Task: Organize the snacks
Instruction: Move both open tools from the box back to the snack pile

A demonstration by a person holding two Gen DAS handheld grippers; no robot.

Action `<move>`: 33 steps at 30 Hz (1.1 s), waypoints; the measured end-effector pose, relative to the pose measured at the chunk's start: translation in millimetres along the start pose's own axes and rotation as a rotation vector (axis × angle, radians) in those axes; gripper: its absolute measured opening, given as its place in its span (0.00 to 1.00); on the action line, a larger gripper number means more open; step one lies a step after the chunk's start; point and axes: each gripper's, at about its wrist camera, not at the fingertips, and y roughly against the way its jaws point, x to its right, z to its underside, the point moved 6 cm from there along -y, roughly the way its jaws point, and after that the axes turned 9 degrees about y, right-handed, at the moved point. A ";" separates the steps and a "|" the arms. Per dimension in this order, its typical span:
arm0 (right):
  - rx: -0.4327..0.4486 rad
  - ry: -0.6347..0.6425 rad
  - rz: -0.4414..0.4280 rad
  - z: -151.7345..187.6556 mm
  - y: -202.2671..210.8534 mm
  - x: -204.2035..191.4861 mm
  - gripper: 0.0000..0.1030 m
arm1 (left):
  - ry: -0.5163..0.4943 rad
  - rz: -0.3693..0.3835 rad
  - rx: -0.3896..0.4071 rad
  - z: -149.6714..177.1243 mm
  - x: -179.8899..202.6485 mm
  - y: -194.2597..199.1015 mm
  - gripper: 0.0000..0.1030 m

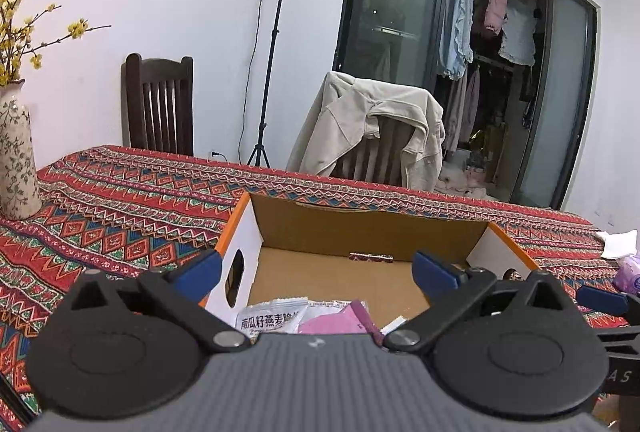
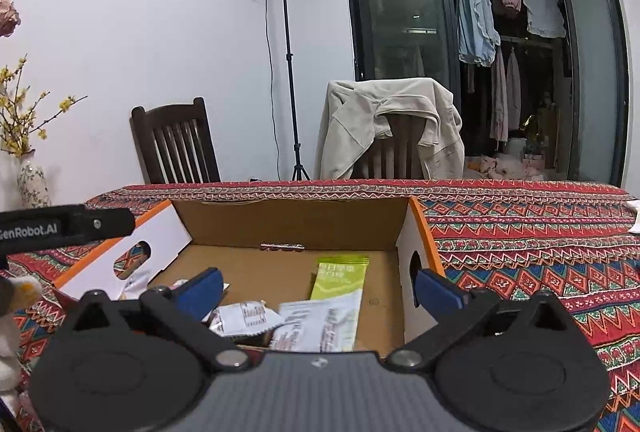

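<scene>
An open cardboard box [image 1: 240, 228] with an orange rim stands on the patterned tablecloth. In the left wrist view a white snack packet [image 1: 272, 320] with printed characters and a pink packet [image 1: 336, 322] lie at the box's near end. My left gripper [image 1: 320, 270] hangs open above them, gripping nothing. In the right wrist view a green packet [image 2: 340, 278] and two white packets [image 2: 244, 318] [image 2: 320, 324] lie on the box floor. My right gripper [image 2: 320, 291] is open over them, empty, its right finger [image 2: 438, 292] outside the box wall [image 2: 412, 260].
A flowered vase [image 1: 16, 159] stands at the table's left. Two chairs [image 1: 160, 103], one draped with a beige jacket [image 1: 372, 127], stand behind the table by a light stand [image 1: 272, 51]. A purple tissue pack [image 1: 628, 272] and white paper [image 1: 620, 242] lie at right.
</scene>
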 end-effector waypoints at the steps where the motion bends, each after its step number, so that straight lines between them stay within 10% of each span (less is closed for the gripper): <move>1: 0.002 0.000 0.002 -1.4 -1.2 -0.3 1.00 | 0.001 -0.001 -0.001 0.0 0.1 -0.3 1.00; 33: 0.049 0.071 -0.002 -2.1 92.4 -34.2 1.00 | -0.040 0.024 0.028 2.3 -14.5 101.3 1.00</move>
